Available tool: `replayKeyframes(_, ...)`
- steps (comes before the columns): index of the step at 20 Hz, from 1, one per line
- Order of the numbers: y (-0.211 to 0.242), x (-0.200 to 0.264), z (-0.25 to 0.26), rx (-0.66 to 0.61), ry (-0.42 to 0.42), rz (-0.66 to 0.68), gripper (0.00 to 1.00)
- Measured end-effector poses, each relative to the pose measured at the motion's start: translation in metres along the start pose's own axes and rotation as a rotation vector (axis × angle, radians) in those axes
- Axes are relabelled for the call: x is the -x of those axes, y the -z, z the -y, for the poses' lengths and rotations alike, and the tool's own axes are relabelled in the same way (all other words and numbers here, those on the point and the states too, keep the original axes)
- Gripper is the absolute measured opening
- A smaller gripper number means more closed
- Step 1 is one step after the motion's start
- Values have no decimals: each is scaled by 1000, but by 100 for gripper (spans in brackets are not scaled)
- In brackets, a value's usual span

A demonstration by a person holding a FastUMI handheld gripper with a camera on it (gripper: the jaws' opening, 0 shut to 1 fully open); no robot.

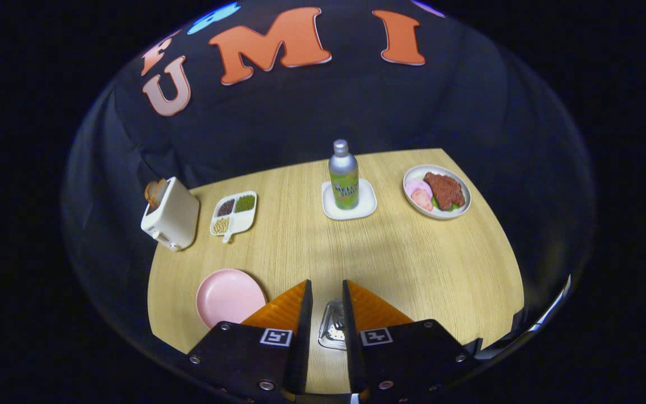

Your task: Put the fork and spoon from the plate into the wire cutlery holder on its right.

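Note:
My gripper (327,292) hangs high over the near edge of the wooden table (401,258). Its fingers stand a narrow gap apart with nothing between them, so it is open. Straight below that gap I look down into the metal cutlery holder (331,331); shiny metal shows inside it, but I cannot make out single pieces. The pink plate (227,294) lies just left of the holder, beside my left finger (286,308). Its visible surface is bare, and its right rim is hidden behind that finger.
Beyond the fingers a drink bottle (344,175) stands on a white coaster (365,207). A plate of food (438,191) sits at the far right, a divided dish of beans (235,212) and a toaster (170,214) at the far left.

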State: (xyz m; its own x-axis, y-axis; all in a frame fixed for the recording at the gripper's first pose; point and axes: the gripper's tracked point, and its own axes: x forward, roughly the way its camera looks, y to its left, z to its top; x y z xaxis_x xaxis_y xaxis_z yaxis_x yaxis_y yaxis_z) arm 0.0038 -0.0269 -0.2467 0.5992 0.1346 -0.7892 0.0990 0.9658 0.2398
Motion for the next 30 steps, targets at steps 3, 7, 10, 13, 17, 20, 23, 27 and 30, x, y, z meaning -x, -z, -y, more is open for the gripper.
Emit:
replayKeyframes(3, -35, 16, -3, 23, 17, 174, 48)
replayKeyframes(7, -86, 49, -9, 75, 39, 403, 77)
replayKeyframes(10, -118, 74, -19, 101, 37, 550, 88)
replayKeyframes(13, -140, 99, -31, 112, 13, 671, 93)
replayKeyframes(17, -147, 115, -52, 158, -21, 759, 94)
replayKeyframes(20, -146, 120, -68, 172, -56, 775, 95)
replayKeyframes(23, -144, 123, -73, 172, -79, 767, 96)
replayKeyframes(27, -146, 122, -82, 180, -93, 771, 96)
replayKeyframes(30, -146, 123, -84, 182, -104, 776, 96)
